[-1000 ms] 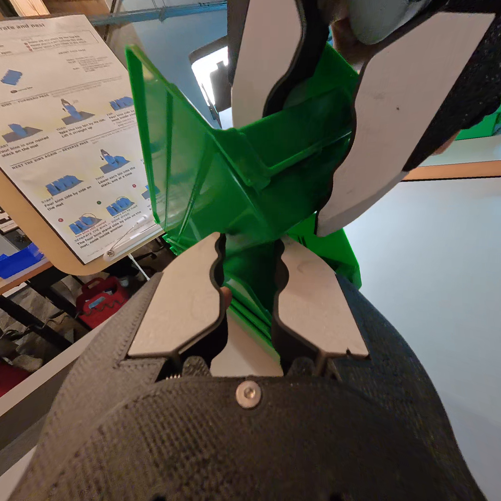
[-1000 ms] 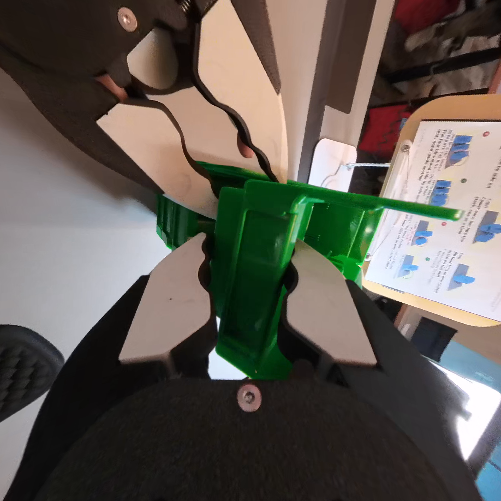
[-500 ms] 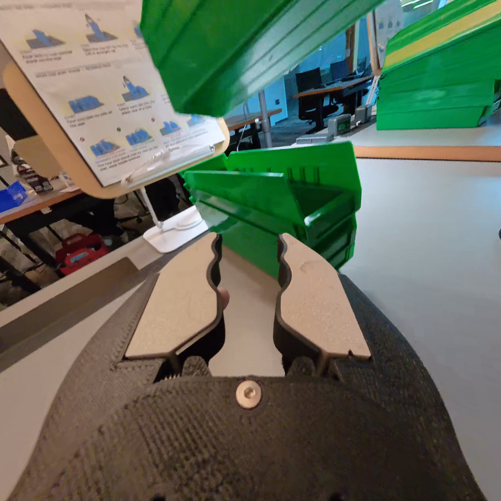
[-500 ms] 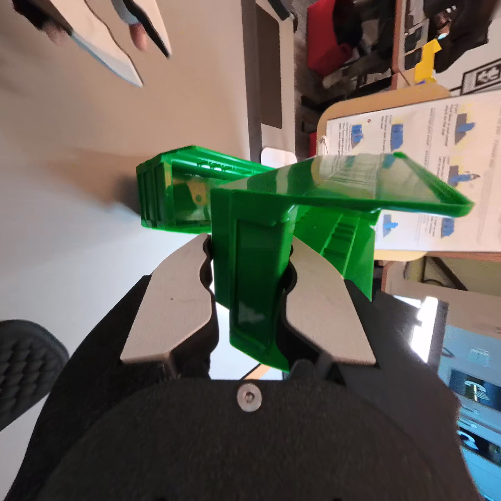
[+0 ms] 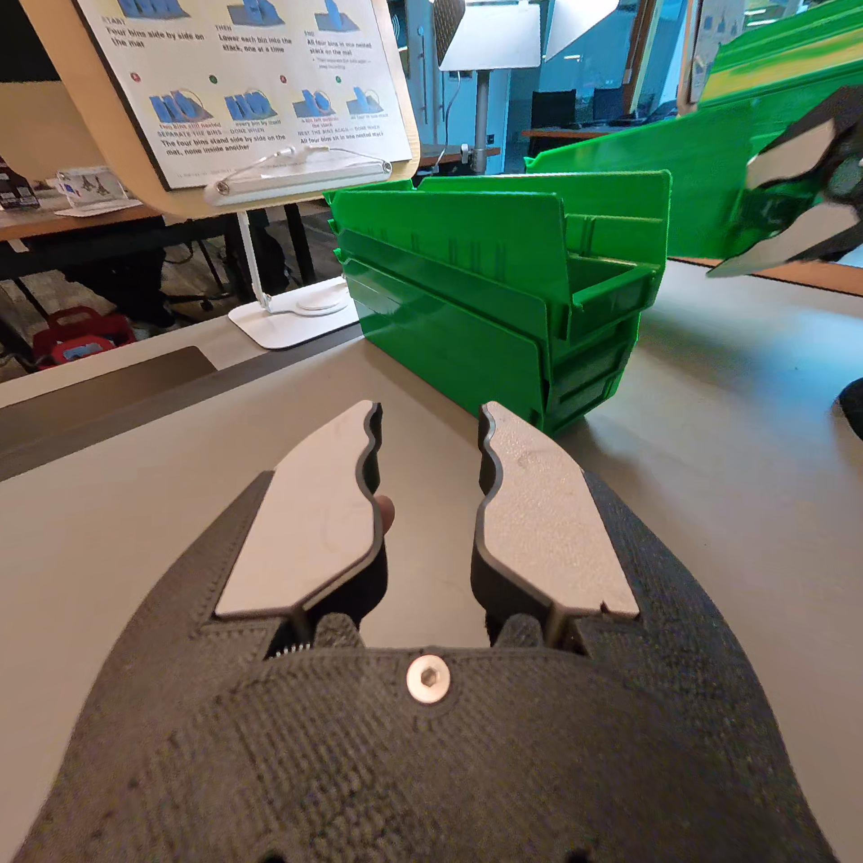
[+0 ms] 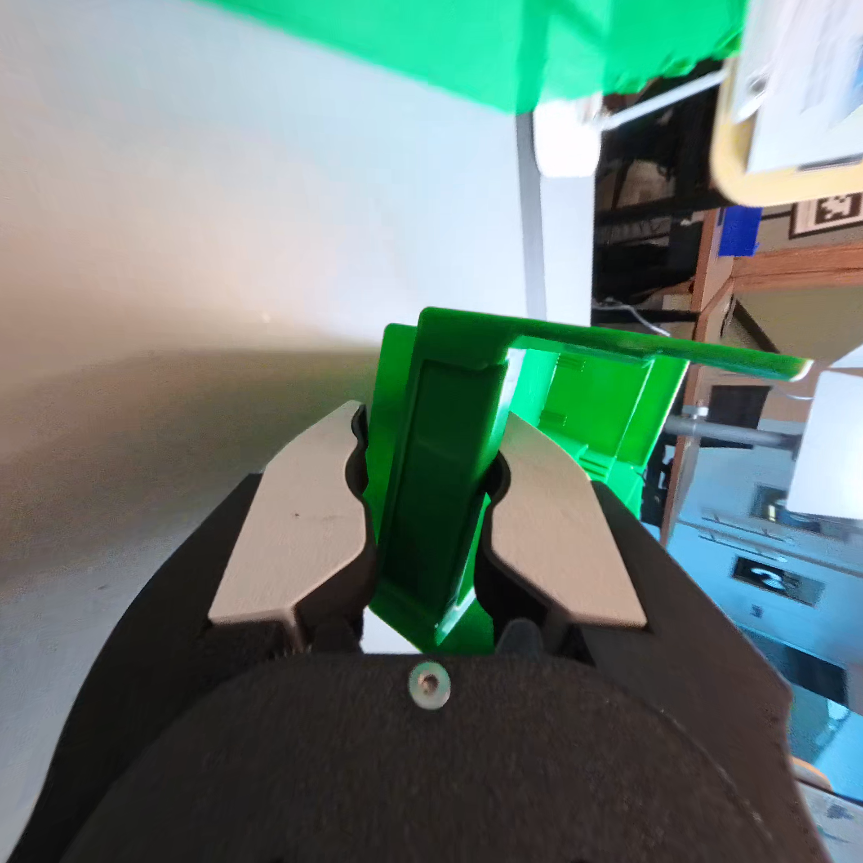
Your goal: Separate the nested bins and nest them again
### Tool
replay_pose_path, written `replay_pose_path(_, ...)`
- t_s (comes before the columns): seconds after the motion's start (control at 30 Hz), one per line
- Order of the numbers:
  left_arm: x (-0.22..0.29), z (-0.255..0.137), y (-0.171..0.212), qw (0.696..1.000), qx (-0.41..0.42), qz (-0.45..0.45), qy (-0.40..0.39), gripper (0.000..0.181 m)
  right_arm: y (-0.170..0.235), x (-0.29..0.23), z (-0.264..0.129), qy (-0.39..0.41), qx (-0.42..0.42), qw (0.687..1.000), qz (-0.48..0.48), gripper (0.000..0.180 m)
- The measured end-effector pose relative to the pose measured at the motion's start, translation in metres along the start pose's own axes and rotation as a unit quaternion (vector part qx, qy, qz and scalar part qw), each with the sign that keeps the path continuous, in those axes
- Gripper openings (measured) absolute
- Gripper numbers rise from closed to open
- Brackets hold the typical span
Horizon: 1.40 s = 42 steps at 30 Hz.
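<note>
A stack of nested green bins (image 5: pixel 495 299) stands on the grey table (image 5: pixel 700 467) in the left wrist view, ahead of my left gripper (image 5: pixel 427 420). My left gripper is open and empty, low over the table, short of the stack. My right gripper (image 6: pixel 432 420) is shut on the front lip of one separate green bin (image 6: pixel 443 467) and holds it in the air, tilted. That gripper and its bin (image 5: pixel 691 187) show at the far right of the left wrist view, blurred. The stack (image 6: pixel 467 42) shows blurred at the top of the right wrist view.
An instruction sheet on a wooden board (image 5: pixel 243 93) stands on a white stand (image 5: pixel 289 317) at the table's back edge, left of the stack. More green bins (image 5: pixel 784 51) lie at the far right. A shelf with clutter (image 6: pixel 654 233) lies beyond the table edge. The grippers' ends are close to 35 cm from one another.
My right gripper has lifted one bin off the stack and carried it to the right. My left gripper has let go of the stack and drawn back from it.
</note>
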<state>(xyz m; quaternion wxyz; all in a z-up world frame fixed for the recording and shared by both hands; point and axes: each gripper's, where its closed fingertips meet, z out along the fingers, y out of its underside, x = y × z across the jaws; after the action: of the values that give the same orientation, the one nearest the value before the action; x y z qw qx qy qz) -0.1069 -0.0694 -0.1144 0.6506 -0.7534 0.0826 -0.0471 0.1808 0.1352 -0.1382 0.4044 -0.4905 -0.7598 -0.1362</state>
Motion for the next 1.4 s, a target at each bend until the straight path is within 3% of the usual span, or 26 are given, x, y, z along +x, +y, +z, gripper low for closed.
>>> replay_pose_path(0.27, 0.001, 0.004, 0.012, 1.0, -0.017, 0.001, 0.001, 0.039, 0.052, -0.032, 0.067, 0.035, -0.043, 0.994, -0.093, 0.049)
replay_pose_path(0.43, 0.004, 0.004, 0.017, 1.0, -0.023, 0.003, 0.005, 0.039, 0.04, -0.039, 0.05, -0.005, -0.013, 1.0, -0.014, 0.059)
replay_pose_path(0.57, 0.007, 0.004, 0.017, 1.0, -0.024, 0.009, 0.008, 0.039, 0.01, -0.036, 0.014, -0.017, 0.067, 0.993, 0.093, 0.063)
replay_pose_path(0.67, 0.01, 0.006, 0.019, 0.999, -0.027, 0.01, 0.013, 0.039, -0.026, -0.022, -0.019, -0.007, 0.177, 0.964, 0.2, 0.059)
replay_pose_path(0.77, 0.013, 0.008, 0.021, 0.999, -0.032, 0.017, 0.015, 0.039, -0.062, -0.012, -0.044, -0.008, 0.283, 0.91, 0.303, 0.053)
replay_pose_path(0.93, 0.017, 0.009, 0.025, 0.999, -0.039, 0.023, 0.019, 0.039, -0.1, -0.02, -0.036, -0.031, 0.373, 0.839, 0.395, 0.05)
replay_pose_path(1.1, 0.023, 0.01, 0.022, 0.998, -0.046, 0.037, 0.028, 0.037, -0.107, -0.034, -0.012, -0.024, 0.384, 0.82, 0.424, 0.049)
replay_pose_path(1.4, 0.057, 0.021, -0.018, 0.99, -0.033, 0.127, 0.058, 0.035, -0.109, -0.043, -0.009, -0.015, 0.377, 0.828, 0.415, 0.047)
